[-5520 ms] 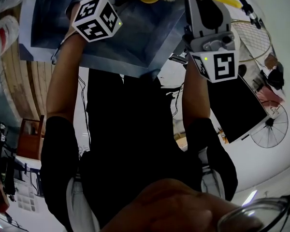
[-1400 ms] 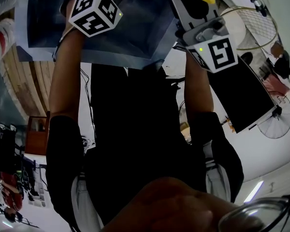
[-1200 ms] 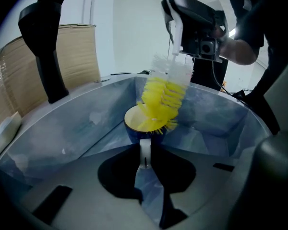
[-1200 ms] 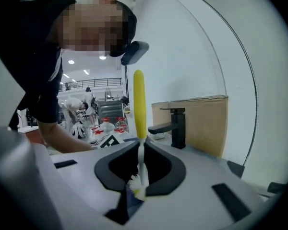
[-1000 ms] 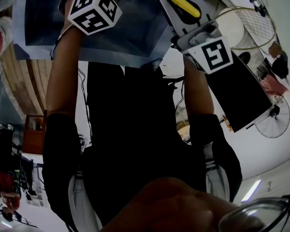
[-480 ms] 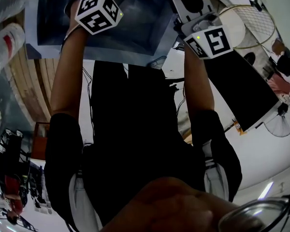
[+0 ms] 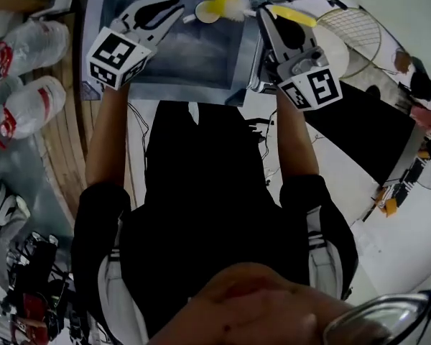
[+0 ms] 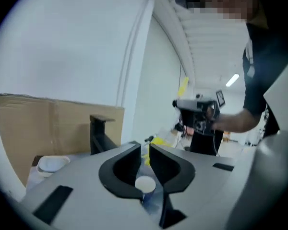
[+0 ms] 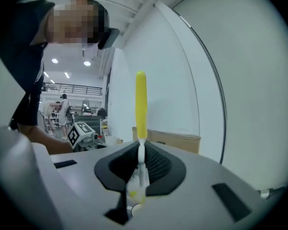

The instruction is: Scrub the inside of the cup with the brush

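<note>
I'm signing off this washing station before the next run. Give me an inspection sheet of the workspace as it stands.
Surface: steel sink basin under both grippers.
Job's things: yellow cup held over the basin; brush with a yellow handle, its bristles next to the cup.
Clutter: plastic bottles left of the basin; badminton racket to its right; cardboard box.
Grippers: left gripper, fingers have just closed further, on the cup's edge; right gripper shut on the brush's white stem.
Cables: thin cables beside the person's torso.
Surroundings: wooden planks; white wall.
</note>
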Tool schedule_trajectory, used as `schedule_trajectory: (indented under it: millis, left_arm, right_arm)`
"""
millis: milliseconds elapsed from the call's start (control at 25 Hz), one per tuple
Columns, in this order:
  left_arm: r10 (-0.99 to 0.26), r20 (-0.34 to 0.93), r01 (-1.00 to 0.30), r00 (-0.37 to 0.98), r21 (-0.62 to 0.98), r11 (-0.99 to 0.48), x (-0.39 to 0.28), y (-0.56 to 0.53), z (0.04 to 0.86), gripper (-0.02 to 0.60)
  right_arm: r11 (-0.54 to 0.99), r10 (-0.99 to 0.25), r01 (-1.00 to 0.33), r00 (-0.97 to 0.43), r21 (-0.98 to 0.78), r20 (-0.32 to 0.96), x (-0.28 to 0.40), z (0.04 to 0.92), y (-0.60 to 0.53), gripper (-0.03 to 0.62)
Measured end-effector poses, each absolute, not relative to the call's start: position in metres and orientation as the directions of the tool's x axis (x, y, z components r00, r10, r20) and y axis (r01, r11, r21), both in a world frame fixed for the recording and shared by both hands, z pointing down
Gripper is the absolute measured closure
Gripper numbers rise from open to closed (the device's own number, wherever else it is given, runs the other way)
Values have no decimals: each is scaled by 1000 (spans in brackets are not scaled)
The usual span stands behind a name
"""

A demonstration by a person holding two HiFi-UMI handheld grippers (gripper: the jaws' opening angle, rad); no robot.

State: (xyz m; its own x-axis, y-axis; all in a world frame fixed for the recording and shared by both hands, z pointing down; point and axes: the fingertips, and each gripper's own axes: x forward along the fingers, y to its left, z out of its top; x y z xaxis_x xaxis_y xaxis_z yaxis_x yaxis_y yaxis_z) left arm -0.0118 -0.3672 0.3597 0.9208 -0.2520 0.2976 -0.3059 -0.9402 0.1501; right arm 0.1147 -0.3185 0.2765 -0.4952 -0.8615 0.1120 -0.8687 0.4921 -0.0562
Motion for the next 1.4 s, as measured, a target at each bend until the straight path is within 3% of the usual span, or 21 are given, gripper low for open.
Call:
schedule_trajectory:
  millis: [160,240,480,800,960,1400]
  left_arm:
    - [-373,115,-388,921,158,-908,-33,-365,271,537]
    - [-415,60,-420,908,121,-900,-41,-358,237,565]
    - [-568,-59,-563,821,88,-822,-53,-325,179,566]
    - [-718,-81,-706,692,132,-695,-72,-246,179,566]
    - [-784,-71,-772,616,140,-620,-92,-200,208,566]
    - [-825,33,-818,564,156,-553,-98,-25,264,566]
  right_arm:
    - [380,-918,-923,-384,-61,94,129,237,-304,553]
    - [352,-931,-934,-356,-64,76,133,219,-291,553]
    - [249,-968,-968,-248,13,34,163,184,-231,553]
    - [126,-992,-988,-125,87,10,211,183,-122,553]
    - [139,-990,-987,-137,78,28,206,213,-77,553]
    - [202,-977,-979,-203,-32,59,193,270,48,553]
